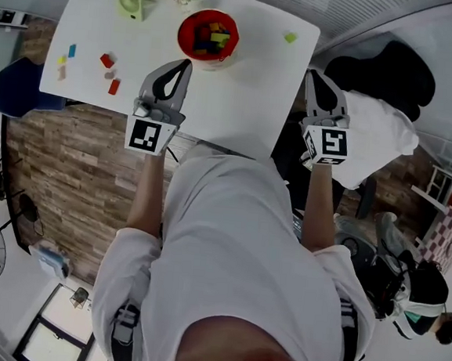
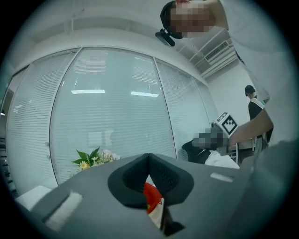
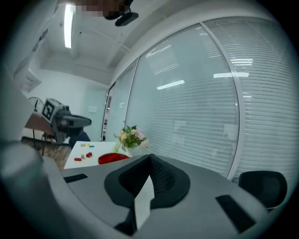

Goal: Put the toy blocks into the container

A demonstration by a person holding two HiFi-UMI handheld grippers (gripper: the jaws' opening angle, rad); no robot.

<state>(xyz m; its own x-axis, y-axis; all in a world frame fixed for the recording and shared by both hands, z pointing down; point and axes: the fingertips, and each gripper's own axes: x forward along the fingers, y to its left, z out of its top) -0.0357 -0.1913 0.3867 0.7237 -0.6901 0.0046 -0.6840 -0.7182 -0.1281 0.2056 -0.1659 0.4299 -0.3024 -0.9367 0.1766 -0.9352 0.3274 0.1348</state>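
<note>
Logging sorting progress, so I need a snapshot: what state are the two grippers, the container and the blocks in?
left gripper: shut, empty.
right gripper: shut, empty.
red container: upright, holds several blocks.
loose blocks: lying on the table, outside the container.
green block: lying alone, also outside the container.

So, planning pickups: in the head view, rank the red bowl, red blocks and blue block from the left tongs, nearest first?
1. Red bowl, just beyond the left tongs.
2. Red blocks, to their left.
3. Blue block, farthest left.
</note>
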